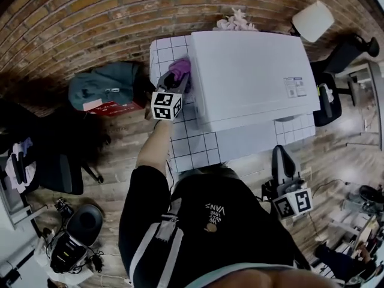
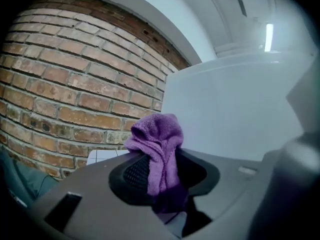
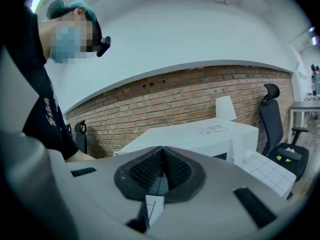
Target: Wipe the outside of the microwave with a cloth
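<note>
A white microwave [image 1: 252,77] stands on a white gridded table [image 1: 195,146]. My left gripper [image 1: 179,77] is shut on a purple cloth [image 1: 180,68] and holds it against the microwave's left side wall. In the left gripper view the purple cloth [image 2: 159,151] hangs bunched between the jaws, with the microwave's white wall [image 2: 235,109] just behind it. My right gripper [image 1: 285,170] hangs low by the table's front right, off the microwave. Its jaws are shut on nothing in the right gripper view [image 3: 161,171], where the microwave [image 3: 200,136] lies ahead.
A brick wall [image 1: 90,23] runs behind the table. A pale pink cloth [image 1: 235,23] lies behind the microwave. A teal bag [image 1: 105,86] and a red box [image 1: 111,108] sit on the floor to the left. Black office chairs [image 1: 336,83] stand at the right.
</note>
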A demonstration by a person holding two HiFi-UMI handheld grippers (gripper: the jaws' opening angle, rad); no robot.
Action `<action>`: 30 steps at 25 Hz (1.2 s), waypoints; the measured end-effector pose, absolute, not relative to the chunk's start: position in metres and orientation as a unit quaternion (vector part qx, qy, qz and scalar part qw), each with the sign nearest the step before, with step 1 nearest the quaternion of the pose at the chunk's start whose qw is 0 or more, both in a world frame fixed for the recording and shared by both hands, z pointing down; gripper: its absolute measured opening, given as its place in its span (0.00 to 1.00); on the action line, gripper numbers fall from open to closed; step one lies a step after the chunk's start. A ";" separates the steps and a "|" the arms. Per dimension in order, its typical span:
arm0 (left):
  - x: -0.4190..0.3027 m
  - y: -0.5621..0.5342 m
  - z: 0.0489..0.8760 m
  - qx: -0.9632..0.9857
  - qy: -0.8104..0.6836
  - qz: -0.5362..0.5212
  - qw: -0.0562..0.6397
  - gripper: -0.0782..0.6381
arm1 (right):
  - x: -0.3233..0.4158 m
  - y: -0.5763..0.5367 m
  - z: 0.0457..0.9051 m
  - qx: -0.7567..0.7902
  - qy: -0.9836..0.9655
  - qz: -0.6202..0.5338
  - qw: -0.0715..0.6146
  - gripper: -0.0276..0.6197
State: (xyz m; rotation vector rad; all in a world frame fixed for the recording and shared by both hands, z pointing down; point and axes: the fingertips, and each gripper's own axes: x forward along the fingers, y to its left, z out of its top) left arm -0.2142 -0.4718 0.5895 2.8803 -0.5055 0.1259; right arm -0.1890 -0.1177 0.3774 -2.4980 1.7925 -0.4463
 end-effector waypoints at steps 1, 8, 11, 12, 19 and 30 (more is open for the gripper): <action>-0.210 -0.480 0.590 0.978 -0.174 0.048 0.105 0.31 | -0.185 -0.112 0.380 -0.808 0.573 -0.137 0.008 0.04; -0.207 -0.508 0.592 0.974 -0.192 0.057 0.109 0.31 | -0.178 -0.099 0.388 -0.823 0.551 -0.138 0.004 0.04; -0.218 -0.499 0.583 0.978 -0.175 0.049 0.097 0.31 | -0.180 -0.101 0.389 -0.824 0.550 -0.133 0.016 0.04; -0.223 -0.494 0.580 0.980 -0.170 0.046 0.093 0.31 | -0.181 -0.103 0.388 -0.824 0.550 -0.131 0.025 0.04; -0.267 -0.436 0.562 0.987 -0.134 0.042 0.073 0.31 | -0.175 -0.098 0.394 -0.827 0.545 -0.131 0.041 0.04; -0.342 -0.333 0.515 0.985 -0.158 0.041 0.063 0.31 | -0.125 -0.051 0.388 -0.834 0.539 -0.100 0.066 0.04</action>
